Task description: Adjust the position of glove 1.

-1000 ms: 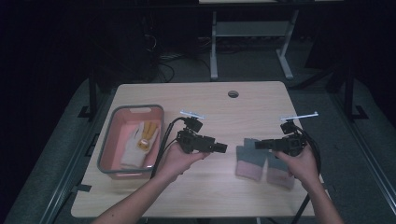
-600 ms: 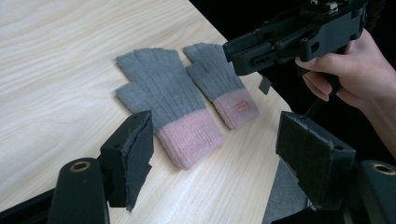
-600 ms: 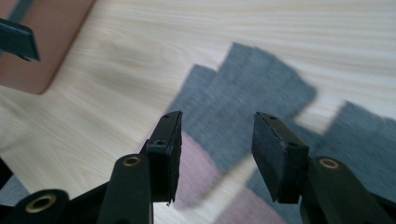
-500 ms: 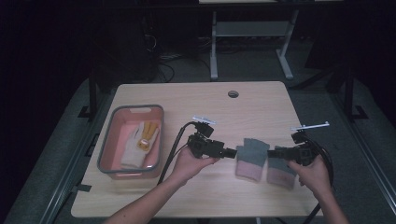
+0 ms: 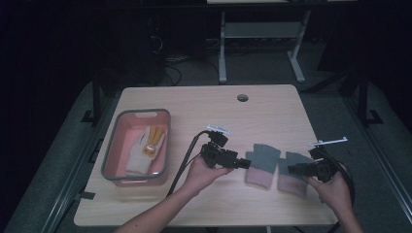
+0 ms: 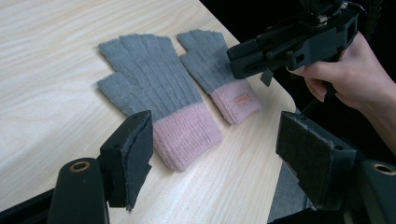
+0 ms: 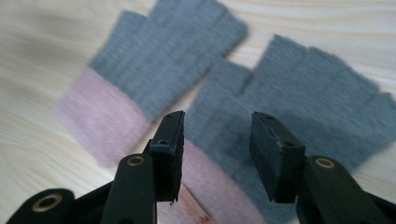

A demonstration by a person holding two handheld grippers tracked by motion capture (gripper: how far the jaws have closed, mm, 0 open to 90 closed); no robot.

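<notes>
Two fingerless gloves, grey with pink cuffs, lie flat side by side at the lower right of the counter [image 5: 204, 104], laid out for pickup. The left gripper [image 5: 247, 165], jaws wide and empty, nears the left glove [image 5: 261, 165]. The right gripper [image 5: 292, 170], its jaws just narrowing but gripping nothing, hovers over the right glove [image 5: 292, 171]. A pink bin [image 5: 112, 154] waits at left.
</notes>
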